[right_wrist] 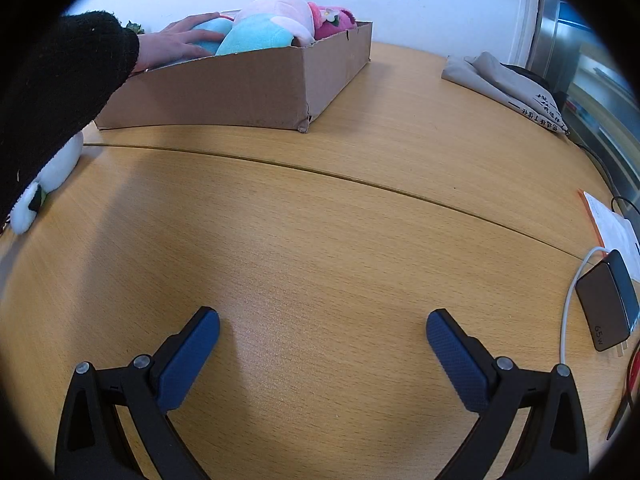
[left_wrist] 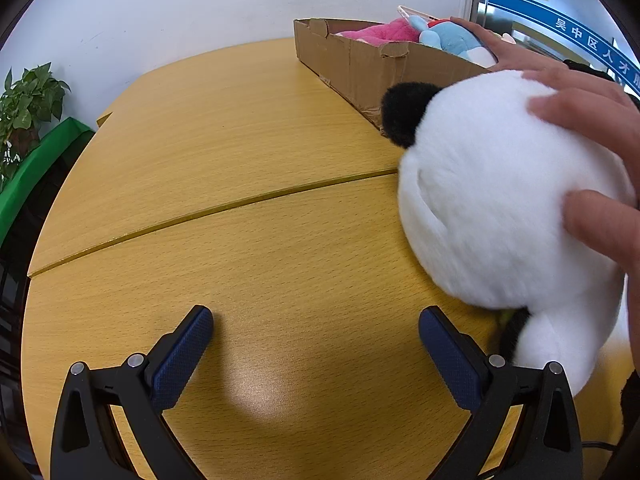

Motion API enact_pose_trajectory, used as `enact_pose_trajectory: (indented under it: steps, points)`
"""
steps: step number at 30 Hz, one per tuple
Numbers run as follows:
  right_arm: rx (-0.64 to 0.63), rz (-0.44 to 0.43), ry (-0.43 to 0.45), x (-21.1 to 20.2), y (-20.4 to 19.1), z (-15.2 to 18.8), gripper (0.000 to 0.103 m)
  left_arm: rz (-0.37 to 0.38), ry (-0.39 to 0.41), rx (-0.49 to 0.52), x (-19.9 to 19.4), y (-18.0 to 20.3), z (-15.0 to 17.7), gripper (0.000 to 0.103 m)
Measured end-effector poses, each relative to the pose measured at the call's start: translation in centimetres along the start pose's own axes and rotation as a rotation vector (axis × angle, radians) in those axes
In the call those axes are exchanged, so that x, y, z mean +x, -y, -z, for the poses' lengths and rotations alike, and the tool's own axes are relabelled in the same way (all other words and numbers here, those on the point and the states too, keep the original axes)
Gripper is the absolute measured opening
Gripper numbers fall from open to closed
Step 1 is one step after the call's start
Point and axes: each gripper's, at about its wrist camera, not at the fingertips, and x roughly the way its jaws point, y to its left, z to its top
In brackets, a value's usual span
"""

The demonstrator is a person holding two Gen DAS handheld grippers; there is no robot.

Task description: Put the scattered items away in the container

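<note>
Both tools sit released over the table point(right_wrist: 320, 240): our left gripper point(left_wrist: 316, 330) beside the hand-held panda plush point(left_wrist: 480, 208), our right gripper point(right_wrist: 323, 334) spread wide. Farther back, the cardboard box point(right_wrist: 240, 92) holds plush toys point(right_wrist: 260, 32).

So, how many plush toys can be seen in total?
4: pink plush, blue plush and pale pink plush in the cardboard box; panda plush outside. Others may be hidden inside.
</note>
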Motion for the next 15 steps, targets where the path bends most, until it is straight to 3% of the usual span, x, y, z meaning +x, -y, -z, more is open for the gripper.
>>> enact_pose_trajectory:
  steps: [15]
  points:
    - [0.001, 0.001, -0.001, 0.02, -0.15, 0.02, 0.103, 0.000, 0.000, 0.000, 0.08, -0.03, 0.02, 0.103]
